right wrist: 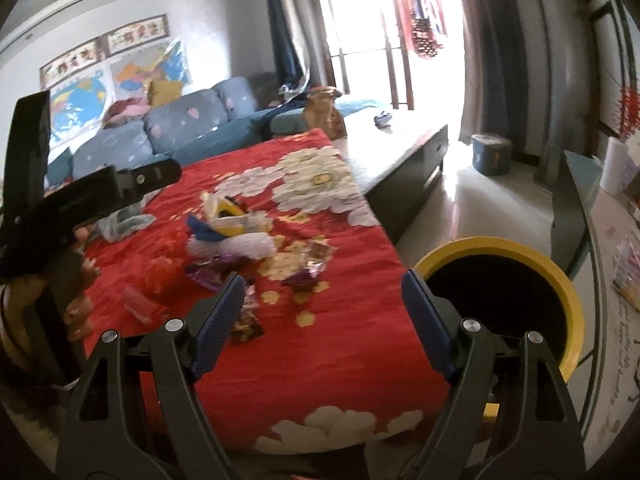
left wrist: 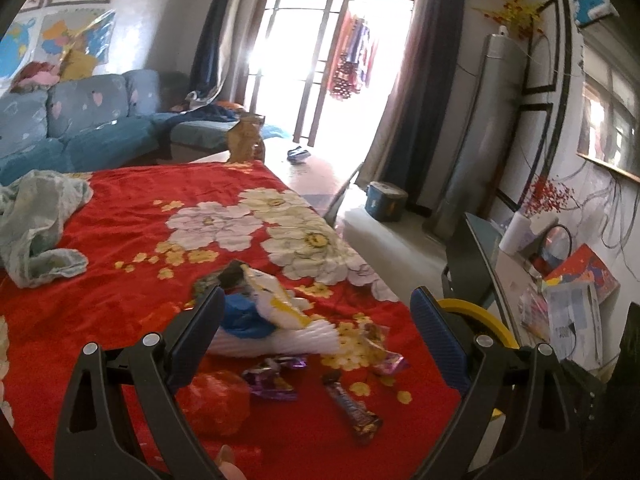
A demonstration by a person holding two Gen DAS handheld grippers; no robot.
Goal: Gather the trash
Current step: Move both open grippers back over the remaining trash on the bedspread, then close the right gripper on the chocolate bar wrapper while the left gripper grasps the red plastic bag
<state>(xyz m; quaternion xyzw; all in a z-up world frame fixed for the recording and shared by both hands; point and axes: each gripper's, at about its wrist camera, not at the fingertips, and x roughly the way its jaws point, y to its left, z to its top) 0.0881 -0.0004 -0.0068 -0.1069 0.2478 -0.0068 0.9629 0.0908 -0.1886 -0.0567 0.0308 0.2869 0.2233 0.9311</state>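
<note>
Trash lies on a red flowered cloth [left wrist: 132,208]: a white foam net with a blue and yellow wrapper [left wrist: 276,320], purple wrappers [left wrist: 272,378], a brown bar wrapper [left wrist: 352,408] and a crumpled red bag [left wrist: 218,404]. My left gripper [left wrist: 320,332] hangs open just above this pile, nothing between its fingers. My right gripper [right wrist: 324,316] is open and empty over the cloth's near right corner, with the bar wrapper [right wrist: 246,328] by its left finger. A yellow-rimmed bin [right wrist: 492,246] stands on the floor right beside the right finger. A hand [right wrist: 80,280] holds the left gripper's handle.
A pale green cloth [left wrist: 36,224] lies bunched at the left of the red cloth. A brown paper bag [left wrist: 246,140] stands at its far end, with a blue sofa [left wrist: 80,120] behind. A glass table [right wrist: 588,216] with papers is on the right, and a blue bucket [right wrist: 490,154] sits on the floor.
</note>
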